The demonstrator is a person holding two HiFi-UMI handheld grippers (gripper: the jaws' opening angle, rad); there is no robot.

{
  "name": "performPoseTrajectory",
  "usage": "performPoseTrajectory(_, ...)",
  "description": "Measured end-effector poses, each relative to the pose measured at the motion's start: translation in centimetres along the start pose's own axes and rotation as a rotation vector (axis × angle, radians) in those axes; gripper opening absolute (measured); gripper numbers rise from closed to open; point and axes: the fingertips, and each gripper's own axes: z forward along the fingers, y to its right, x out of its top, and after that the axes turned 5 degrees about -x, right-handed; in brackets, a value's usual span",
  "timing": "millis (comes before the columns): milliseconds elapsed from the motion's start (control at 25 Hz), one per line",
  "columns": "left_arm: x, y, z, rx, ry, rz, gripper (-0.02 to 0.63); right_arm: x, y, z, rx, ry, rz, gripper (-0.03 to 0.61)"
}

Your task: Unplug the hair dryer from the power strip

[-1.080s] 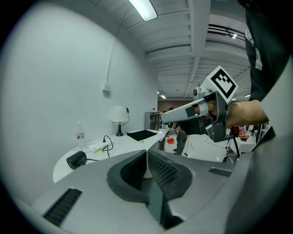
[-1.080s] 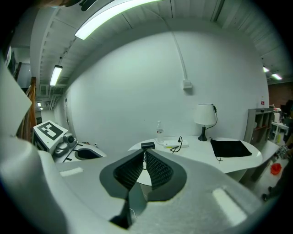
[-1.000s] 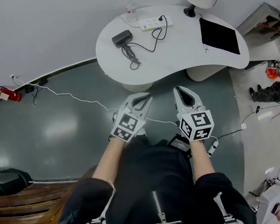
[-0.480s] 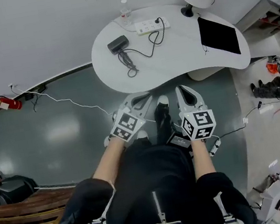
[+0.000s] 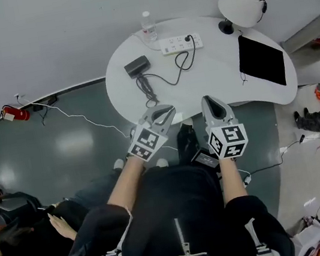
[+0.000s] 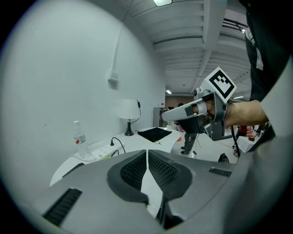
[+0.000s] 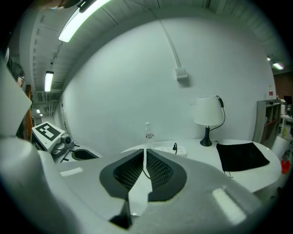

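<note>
White table (image 5: 212, 79): power strip (image 5: 180, 43) at far side, plug (image 5: 189, 38) seated; dryer (image 5: 137, 67) to its left. Left gripper (image 5: 164, 114) and right gripper (image 5: 208, 100), closed and empty, at near edge. Approach stage, apparently; next, reach the plug with jaws opened.

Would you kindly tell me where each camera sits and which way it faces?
Head view: on the person's head, looking steeply down at the table; shows both forearms, left gripper, right gripper.
Left gripper view: on that gripper, facing along its shut jaws toward the lamp; shows the right hand.
Right gripper view: likewise, facing the power strip past shut jaws.
Shared: both gripper views show the water bottle.
</note>
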Motion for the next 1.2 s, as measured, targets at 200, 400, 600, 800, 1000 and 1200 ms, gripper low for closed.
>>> performPoseTrajectory(200,1.4,-3.3,3.9,0.059,-0.026,-0.033,0.018,1.7,4.0,4.4,0.058,-0.023,-0.010,0.008)
performPoseTrajectory(400,2.9,-6.3,7.0,0.125,-0.053,-0.062,0.018,4.1,7.4,8.4,0.130,-0.038,-0.033,0.008)
performPoseTrajectory(600,4.1,-8.4,9.2,0.174,-0.084,-0.064,0.018,5.3,9.2,11.8,0.198,-0.054,-0.060,0.008)
performPoseTrajectory(800,4.5,-9.5,10.9,0.181,-0.105,-0.056,0.018,5.5,10.0,14.0,0.235,-0.064,-0.076,0.008)
performPoseTrajectory(1000,4.5,-11.1,12.6,0.173,-0.110,-0.049,0.018,4.6,10.6,15.7,0.247,-0.093,-0.087,0.008)
performPoseTrajectory(1200,3.6,-12.4,14.1,0.142,-0.125,-0.054,0.018,4.4,11.7,17.1,0.215,-0.105,-0.076,0.009)
